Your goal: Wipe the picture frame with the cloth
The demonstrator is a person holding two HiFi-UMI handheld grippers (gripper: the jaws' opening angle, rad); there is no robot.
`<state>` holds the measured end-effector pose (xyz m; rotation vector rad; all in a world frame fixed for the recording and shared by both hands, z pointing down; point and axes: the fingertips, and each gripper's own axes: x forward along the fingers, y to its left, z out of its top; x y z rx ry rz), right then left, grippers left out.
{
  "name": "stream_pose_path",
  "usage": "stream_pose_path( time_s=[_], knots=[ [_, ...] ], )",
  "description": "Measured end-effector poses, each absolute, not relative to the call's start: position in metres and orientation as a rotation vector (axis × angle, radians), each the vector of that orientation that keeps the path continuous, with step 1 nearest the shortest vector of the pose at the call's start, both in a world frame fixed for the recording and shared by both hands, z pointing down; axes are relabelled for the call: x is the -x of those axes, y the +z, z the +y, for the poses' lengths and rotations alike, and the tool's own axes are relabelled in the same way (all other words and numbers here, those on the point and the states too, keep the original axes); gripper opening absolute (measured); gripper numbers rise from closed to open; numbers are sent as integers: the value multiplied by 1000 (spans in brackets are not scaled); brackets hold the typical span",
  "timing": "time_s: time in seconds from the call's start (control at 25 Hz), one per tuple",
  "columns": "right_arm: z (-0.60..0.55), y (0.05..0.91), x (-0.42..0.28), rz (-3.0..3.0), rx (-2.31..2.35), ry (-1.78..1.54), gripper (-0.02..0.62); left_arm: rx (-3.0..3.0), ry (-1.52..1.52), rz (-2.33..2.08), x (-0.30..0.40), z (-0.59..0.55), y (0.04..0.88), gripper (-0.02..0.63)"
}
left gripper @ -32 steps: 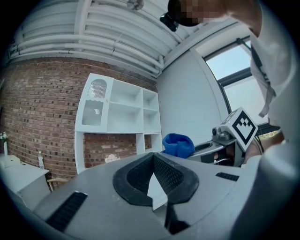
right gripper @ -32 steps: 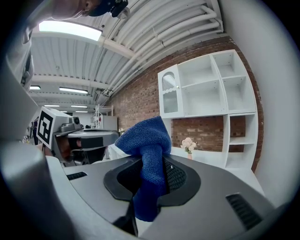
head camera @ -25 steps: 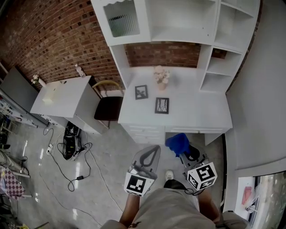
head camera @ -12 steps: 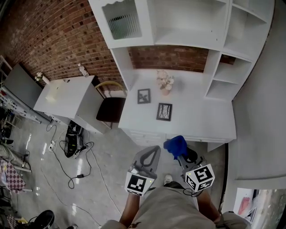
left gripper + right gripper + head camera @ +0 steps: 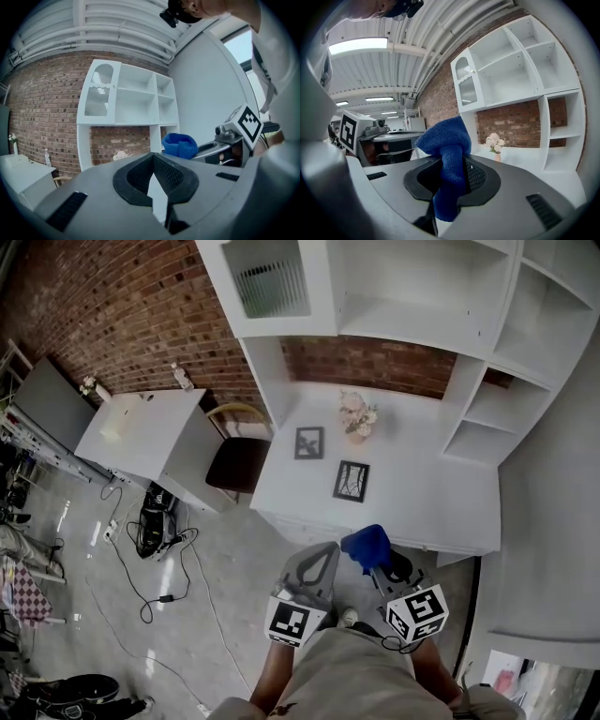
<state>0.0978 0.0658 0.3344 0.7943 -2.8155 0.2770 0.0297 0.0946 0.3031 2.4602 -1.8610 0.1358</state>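
Observation:
Two dark picture frames stand on the white desk [image 5: 422, 498]: a smaller one [image 5: 309, 442] at the back left and a larger one [image 5: 351, 481] nearer the front edge. My right gripper [image 5: 373, 555] is shut on a bunched blue cloth [image 5: 367, 541] [image 5: 446, 140], which sticks up out of its jaws, short of the desk's front edge. My left gripper [image 5: 322, 551] is beside it, shut with nothing in it, its jaws meeting in the left gripper view [image 5: 155, 182]. Both grippers are held over the floor, apart from the frames.
A small vase of pale flowers [image 5: 357, 416] stands behind the frames. White shelving [image 5: 412, 287] rises over the desk against a brick wall. A dark chair [image 5: 234, 461] and a white side table [image 5: 150, 432] stand left of the desk; cables [image 5: 155, 559] lie on the floor.
The desk and frames have shifted down and nearer in the head view as I move toward them. Both grippers keep their pose, and the cloth stays clamped in the right one.

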Motion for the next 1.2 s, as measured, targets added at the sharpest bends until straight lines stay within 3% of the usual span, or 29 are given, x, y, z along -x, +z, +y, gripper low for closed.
stream_pose_path(
  time_s=[1.2],
  knots=[
    [-70,389,-34,-2639,-1124,411,77,-2633,195,-1510,47,-41,377,-3]
  ],
)
